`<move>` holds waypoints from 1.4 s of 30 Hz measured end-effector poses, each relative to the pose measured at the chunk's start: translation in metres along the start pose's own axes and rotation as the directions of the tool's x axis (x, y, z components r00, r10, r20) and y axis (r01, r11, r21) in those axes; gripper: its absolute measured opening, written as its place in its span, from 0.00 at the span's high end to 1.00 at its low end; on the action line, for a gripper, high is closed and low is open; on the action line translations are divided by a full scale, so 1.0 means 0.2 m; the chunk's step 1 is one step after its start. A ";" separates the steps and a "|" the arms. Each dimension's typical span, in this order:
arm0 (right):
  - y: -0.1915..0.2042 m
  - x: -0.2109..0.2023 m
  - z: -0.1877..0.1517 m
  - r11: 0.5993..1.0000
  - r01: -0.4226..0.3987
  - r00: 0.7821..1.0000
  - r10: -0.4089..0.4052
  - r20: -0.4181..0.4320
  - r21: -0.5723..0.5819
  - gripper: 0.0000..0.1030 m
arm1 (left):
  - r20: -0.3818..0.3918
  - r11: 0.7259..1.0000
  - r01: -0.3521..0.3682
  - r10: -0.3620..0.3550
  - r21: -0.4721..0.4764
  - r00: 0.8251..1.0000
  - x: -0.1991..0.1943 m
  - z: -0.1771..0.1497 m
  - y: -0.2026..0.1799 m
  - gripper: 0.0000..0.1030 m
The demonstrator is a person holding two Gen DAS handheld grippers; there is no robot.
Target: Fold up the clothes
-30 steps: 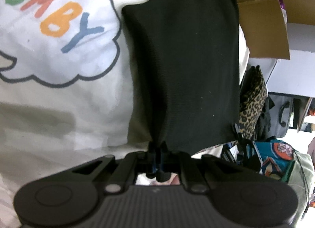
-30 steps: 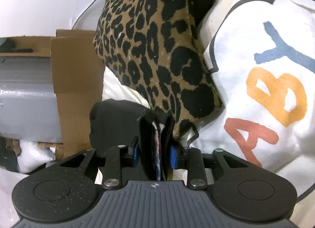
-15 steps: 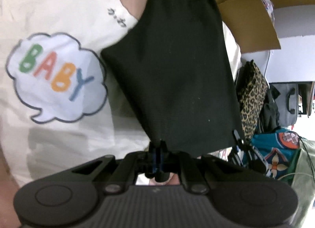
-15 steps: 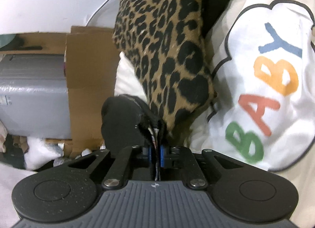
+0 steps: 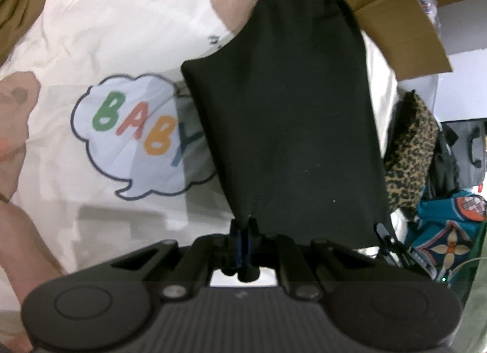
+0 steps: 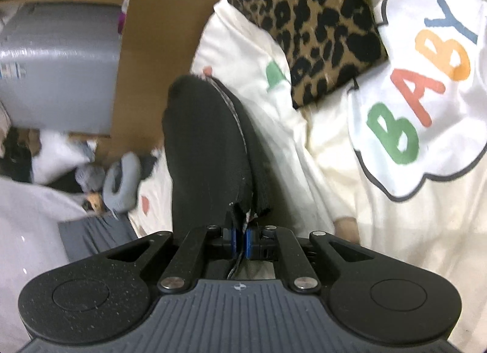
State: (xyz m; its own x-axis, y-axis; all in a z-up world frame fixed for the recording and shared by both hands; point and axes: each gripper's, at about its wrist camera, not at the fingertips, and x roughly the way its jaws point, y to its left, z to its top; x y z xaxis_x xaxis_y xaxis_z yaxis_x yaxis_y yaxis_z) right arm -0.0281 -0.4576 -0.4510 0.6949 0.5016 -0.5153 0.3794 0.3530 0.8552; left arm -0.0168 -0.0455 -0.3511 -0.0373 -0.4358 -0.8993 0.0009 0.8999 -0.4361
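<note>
Both the left gripper (image 5: pixel 242 226) and the right gripper (image 6: pixel 240 231) are clamped on edges of a black knit fabric garment (image 5: pixel 289 109), held above a cream printed bedsheet (image 5: pixel 121 33). The sheet's white cloud-shaped speech bubble (image 6: pixel 426 94) reads "BABY" in green, red, orange and blue letters.

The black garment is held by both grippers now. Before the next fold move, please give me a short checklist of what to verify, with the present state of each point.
1. Left gripper shut on the black garment: ok, it pinches one lower corner.
2. Right gripper shut on the same garment: ok, fabric edge sits between the pads.
3. Garment hangs flat between the grips: ok in the left wrist view, only light wrinkles.
4. Landing area on the cream BABY bedding is free: cannot tell, the garment covers part of it.
5. Leopard print cloth is away from the landing area: cannot tell.
</note>
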 end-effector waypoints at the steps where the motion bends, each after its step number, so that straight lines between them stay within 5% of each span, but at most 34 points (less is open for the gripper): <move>1: -0.02 0.01 0.00 1.000 0.010 1.000 -0.010 -0.003 0.000 0.97 | -0.006 1.000 -0.003 0.003 -0.005 1.000 0.03 0.00 0.02 0.97; 13: -0.10 0.06 0.00 0.993 0.041 0.999 -0.044 -0.028 -0.114 0.91 | -0.051 0.998 -0.034 0.031 -0.049 0.998 0.32 -0.04 0.19 0.96; 18: -0.17 0.08 0.04 0.996 -0.033 0.997 0.027 -0.075 -0.084 0.56 | -0.058 0.999 -0.033 0.031 -0.034 0.998 0.36 -0.03 0.20 0.96; 42: -0.23 0.22 0.23 0.988 -0.063 0.971 0.028 -0.238 -0.140 0.56 | -0.065 0.998 -0.036 0.033 -0.043 0.997 0.45 -0.03 0.24 0.96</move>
State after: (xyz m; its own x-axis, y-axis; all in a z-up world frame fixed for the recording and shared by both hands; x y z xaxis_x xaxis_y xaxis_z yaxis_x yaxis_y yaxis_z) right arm 0.0132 -0.4887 -0.5091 0.5399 0.6847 -0.4897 0.2456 0.4283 0.8696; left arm -0.0266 -0.0417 -0.4522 -0.1024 -0.4036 -0.9092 -0.0403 0.9149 -0.4016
